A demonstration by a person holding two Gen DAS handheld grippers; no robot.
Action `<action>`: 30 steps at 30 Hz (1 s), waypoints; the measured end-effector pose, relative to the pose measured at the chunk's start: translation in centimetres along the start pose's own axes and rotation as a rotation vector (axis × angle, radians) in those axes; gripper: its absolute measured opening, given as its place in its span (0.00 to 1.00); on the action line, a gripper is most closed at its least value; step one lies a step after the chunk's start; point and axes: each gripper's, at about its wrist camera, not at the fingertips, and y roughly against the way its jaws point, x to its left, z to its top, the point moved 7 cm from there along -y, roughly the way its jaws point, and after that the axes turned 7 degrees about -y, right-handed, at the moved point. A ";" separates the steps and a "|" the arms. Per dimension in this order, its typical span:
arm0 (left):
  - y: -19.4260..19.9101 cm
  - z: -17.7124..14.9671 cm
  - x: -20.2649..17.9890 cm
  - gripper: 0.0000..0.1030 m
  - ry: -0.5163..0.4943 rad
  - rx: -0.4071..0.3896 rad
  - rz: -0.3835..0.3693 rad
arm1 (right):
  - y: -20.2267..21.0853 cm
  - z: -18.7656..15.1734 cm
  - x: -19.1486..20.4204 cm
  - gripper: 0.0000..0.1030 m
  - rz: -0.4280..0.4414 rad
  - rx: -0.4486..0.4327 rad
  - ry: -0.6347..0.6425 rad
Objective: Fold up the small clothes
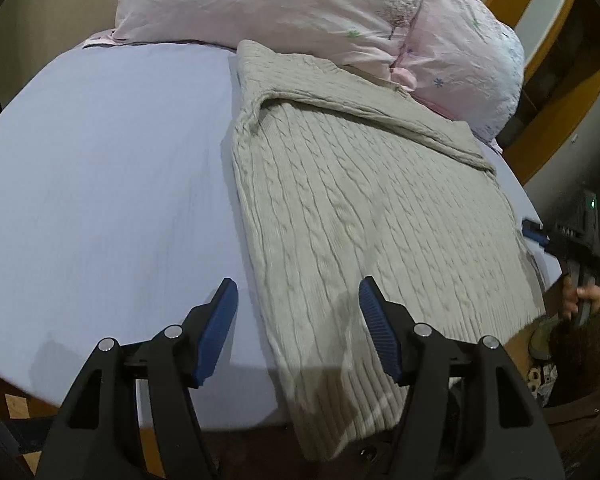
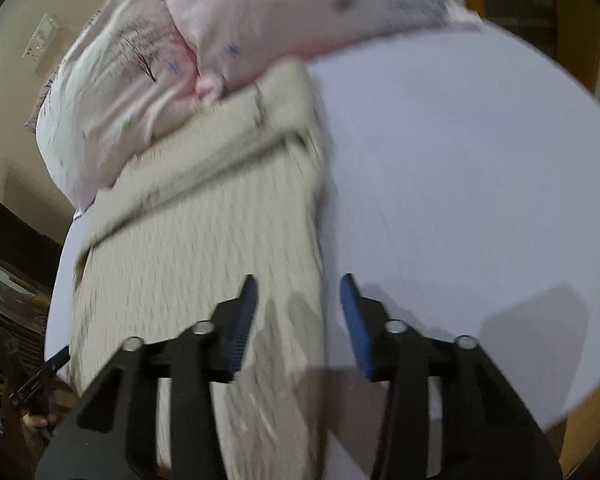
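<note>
Both tools are gaping wide and holding nothing, the left tool [image 1: 298,308] hovering over the sharply seen grey cable-knit sweater [image 1: 364,216] lying on the bed [image 1: 100,168], while the right tool [image 2: 298,304] is showing it blurred.

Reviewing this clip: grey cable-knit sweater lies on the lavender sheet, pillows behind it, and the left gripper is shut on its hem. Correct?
Not quite. The left gripper is open, holding nothing, as the left wrist view shows. The sweater, sheet and pillows are as stated.
</note>
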 end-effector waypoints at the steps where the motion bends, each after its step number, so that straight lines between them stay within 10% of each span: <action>1: 0.4 -0.6 -0.3 0.62 -0.007 -0.005 -0.001 | 0.2 -1.3 -0.4 0.31 0.028 0.017 -0.015; 10: 1.1 -3.0 -1.7 0.08 0.000 0.001 -0.068 | 1.2 -9.5 0.5 0.09 0.423 0.181 -0.104; 19: 2.7 6.6 -0.5 0.08 -0.003 -0.154 -0.160 | 6.4 2.1 5.3 0.07 0.757 -0.107 -0.132; 27: -8.1 22.8 6.2 0.08 0.182 -0.238 -0.016 | -4.7 18.0 7.8 0.07 0.600 -0.241 -0.310; 30: -13.0 24.4 8.7 0.09 0.365 -0.130 -0.151 | -10.9 19.9 6.4 0.21 0.435 -0.171 -0.380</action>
